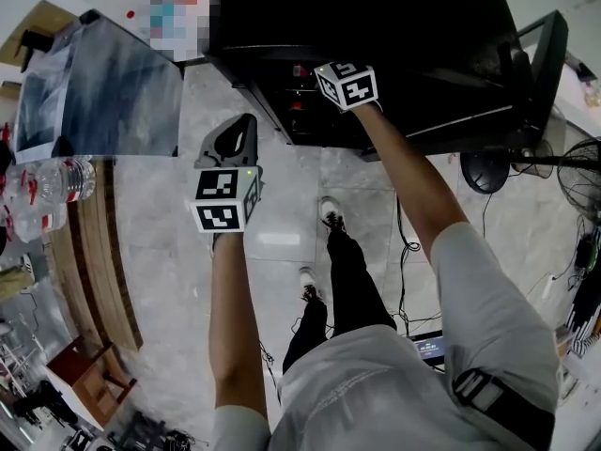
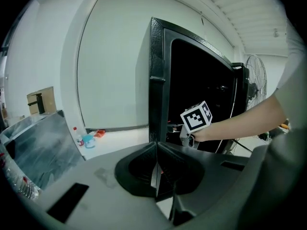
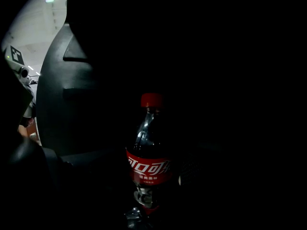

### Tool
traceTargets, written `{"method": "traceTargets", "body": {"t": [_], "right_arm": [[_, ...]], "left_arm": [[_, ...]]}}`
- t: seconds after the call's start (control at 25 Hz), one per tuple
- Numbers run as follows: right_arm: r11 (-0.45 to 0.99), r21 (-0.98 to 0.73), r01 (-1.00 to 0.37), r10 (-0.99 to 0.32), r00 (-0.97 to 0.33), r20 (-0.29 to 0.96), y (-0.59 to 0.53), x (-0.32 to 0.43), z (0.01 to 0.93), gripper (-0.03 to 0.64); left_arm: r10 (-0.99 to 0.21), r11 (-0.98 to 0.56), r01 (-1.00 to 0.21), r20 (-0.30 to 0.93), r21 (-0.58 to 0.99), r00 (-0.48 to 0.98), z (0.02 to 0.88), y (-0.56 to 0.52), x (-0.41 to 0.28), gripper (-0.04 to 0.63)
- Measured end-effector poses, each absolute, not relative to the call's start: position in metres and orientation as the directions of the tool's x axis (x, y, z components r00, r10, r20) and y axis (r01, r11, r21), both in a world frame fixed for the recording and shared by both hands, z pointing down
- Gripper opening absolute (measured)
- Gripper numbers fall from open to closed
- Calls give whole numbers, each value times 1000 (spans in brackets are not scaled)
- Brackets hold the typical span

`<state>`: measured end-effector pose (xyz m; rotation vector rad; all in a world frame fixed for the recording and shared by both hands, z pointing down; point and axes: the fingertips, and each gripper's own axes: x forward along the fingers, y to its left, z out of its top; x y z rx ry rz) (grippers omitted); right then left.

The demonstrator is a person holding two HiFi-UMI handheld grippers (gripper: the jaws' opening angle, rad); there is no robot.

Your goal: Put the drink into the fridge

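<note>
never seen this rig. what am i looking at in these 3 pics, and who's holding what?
There is no robot here. A person holds a two-jaw gripper in each hand, and the checkered cubes are parts of those grippers. The head view comes from a camera on the person's head, looking down past their arms and legs. The other two views come from cameras riding on each gripper, looking along its jaws. The left gripper has its jaws together on nothing. The right gripper reaches into the open black fridge. Its view is dark, with an upright cola bottle in the middle, too dark to tell whether the jaws grip it. Water bottles sit on a wooden-edged table at the left.
</note>
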<state>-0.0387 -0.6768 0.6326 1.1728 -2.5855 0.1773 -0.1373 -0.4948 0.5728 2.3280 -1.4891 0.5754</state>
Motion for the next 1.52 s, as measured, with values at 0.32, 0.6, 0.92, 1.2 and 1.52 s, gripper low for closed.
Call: {"method": "traceTargets", "body": {"t": [0.32,0.6,0.92,1.2,1.52], "right_arm": [[623,11,-782,-749,-592,298,-679,-34,661,304],[614,2,-790,-764,-593,253,-694,-47,657,304],[606,-8,-795,-768,-588,253,-689,-43,659,305],[602,-10,-799,-762,-578,291,-679,-36,666,317],[586,31,-810,-760,-536,369,-653,0,659,333]], "left_arm": [[-775,-413,-909,501,57,384,584,-493,-135,15],[-761,-415,-907,519,73,390,600,-493,-133,15],[-746,-427,-902,538,64,392,606,-490,-133,15],[-747,-417,-906,542,72,386,607,-487,-136,15],[-761,-411,-908,518,82,391,585,-476,-137,15]]}}
